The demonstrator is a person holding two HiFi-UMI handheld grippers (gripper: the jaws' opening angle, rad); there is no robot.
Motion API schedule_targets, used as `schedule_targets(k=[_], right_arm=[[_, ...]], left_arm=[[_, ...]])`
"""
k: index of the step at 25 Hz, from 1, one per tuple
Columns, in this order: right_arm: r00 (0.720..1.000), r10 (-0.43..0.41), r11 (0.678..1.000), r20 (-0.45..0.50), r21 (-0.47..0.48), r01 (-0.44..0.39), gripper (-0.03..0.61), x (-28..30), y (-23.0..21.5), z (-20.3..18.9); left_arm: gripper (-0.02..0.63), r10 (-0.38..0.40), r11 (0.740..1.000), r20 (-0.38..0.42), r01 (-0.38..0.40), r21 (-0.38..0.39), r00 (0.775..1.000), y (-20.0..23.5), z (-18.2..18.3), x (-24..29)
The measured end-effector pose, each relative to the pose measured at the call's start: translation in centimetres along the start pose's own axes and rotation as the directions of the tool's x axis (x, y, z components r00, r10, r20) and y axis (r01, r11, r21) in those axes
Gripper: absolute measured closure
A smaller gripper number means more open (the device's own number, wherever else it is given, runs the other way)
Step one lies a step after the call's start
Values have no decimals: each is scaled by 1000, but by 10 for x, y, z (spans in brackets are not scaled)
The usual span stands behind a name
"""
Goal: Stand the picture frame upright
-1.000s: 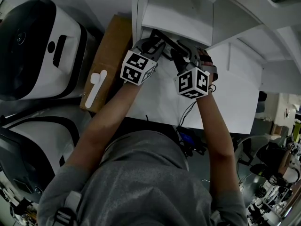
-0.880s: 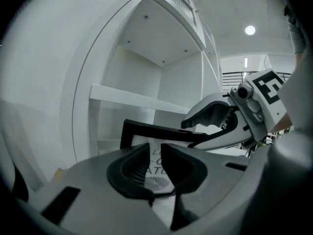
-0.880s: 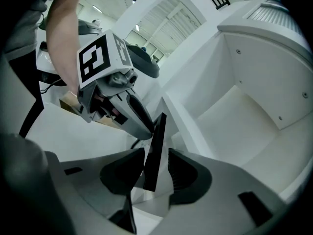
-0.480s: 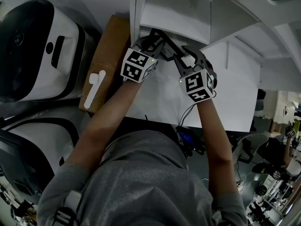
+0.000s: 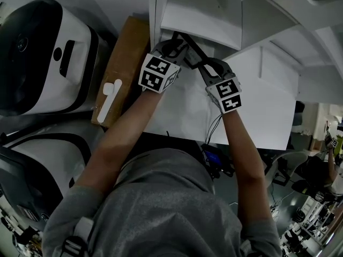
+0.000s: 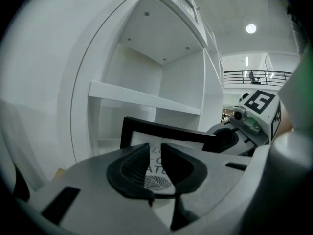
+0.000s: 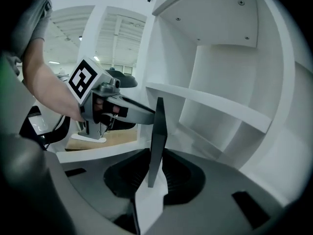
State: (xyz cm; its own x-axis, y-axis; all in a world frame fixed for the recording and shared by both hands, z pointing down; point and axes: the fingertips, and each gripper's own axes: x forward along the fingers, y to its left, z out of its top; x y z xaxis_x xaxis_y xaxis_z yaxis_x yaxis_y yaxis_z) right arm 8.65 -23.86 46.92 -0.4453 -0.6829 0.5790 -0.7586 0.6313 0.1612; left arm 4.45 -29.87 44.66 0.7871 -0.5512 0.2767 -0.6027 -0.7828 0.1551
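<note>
While upright, frame (image 6: 166,130) inside shelf compartment (image 6: 110,121)

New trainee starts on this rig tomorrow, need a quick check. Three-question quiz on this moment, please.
1. True or false: the picture frame lies face down.
2. What stands between the right claw's jaws? A) the frame's edge B) a cable C) nothing
3. Which claw's camera sees the frame's printed face?

Key:
1. False. It is held on edge, with its print visible.
2. A. Those jaws have just been closing, and the pads are on the frame's edge.
3. The left claw.
</note>
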Motion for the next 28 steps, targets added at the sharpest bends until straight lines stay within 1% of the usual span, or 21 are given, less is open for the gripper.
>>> schedule_targets(k=[7,11,14,18,22,25,28], right_arm=[[999,-22,999,24,50,21,494,-2,-9,1],[998,-62,991,27,123,58,495,-8,-25,-7],[997,-72,979,26,194,65,496,-15,-36,-13],[996,-81,962,22,262,72,497,-23,-47,-19],[995,-97,934,27,347,81,497,-31,-56,-26],[993,-112,921,32,378,91,495,-34,-61,-30],[992,-123,915,35,392,100,495,-36,-64,-32]], left_arm=[[547,2,1000,-16,-1,9,1000,1,-3,-1],[546,-2,1000,-27,3,18,1000,0,-7,-2],[547,-9,1000,-34,10,17,999,-3,-10,-2],[547,-20,1000,-44,21,22,999,-9,-13,0],[546,-32,999,-49,34,32,998,-16,-15,2],[547,-39,999,-54,41,36,998,-20,-16,3],[547,-42,998,-59,44,38,997,-22,-18,3]])
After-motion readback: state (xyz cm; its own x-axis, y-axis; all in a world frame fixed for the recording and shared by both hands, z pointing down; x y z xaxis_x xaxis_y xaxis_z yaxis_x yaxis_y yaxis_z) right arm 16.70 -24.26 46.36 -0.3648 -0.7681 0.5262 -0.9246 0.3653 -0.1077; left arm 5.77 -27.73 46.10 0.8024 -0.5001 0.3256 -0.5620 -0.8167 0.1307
